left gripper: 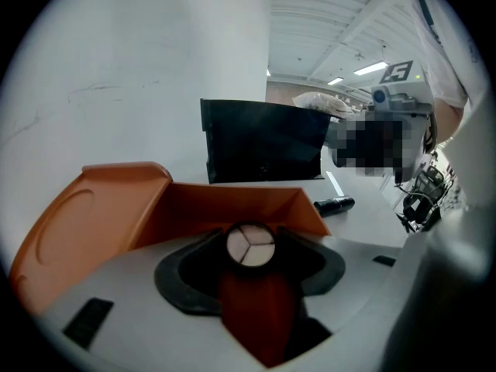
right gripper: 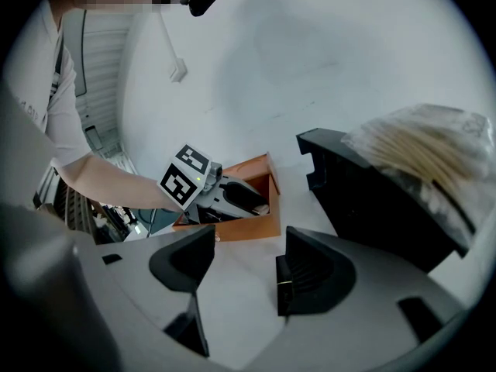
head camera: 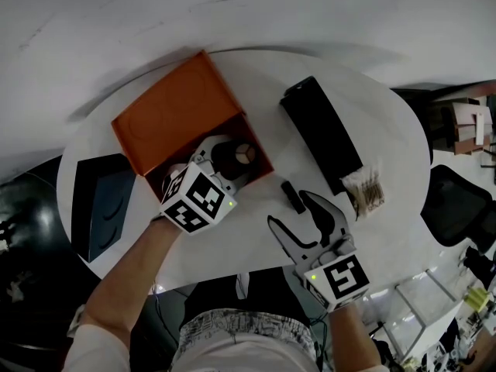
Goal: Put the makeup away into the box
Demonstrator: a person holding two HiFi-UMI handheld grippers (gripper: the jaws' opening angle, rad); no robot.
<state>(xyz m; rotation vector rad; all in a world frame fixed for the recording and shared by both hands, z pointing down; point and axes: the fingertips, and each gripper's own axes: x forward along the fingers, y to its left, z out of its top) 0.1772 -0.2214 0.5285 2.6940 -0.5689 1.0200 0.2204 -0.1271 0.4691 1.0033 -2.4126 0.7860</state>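
The orange box (head camera: 190,118) lies open on the white round table (head camera: 387,118), its lid tipped back to the left. My left gripper (head camera: 231,158) reaches into the box and is shut on a round dark makeup item (head camera: 245,153) with a white three-part top (left gripper: 250,246); its dark red body shows between the jaws. A small black makeup tube (head camera: 292,197) lies on the table just ahead of my right gripper (head camera: 304,217). That gripper (right gripper: 244,266) stands open with only bare table between its fingers. The right gripper view shows the orange box (right gripper: 252,211) and the left gripper (right gripper: 232,196) in it.
A long black case (head camera: 320,134) lies right of the orange box. A clear bag of cotton swabs (head camera: 364,192) rests at its near end. A dark blue tray (head camera: 105,204) sits at the table's left edge. Chairs and clutter stand beyond the right edge.
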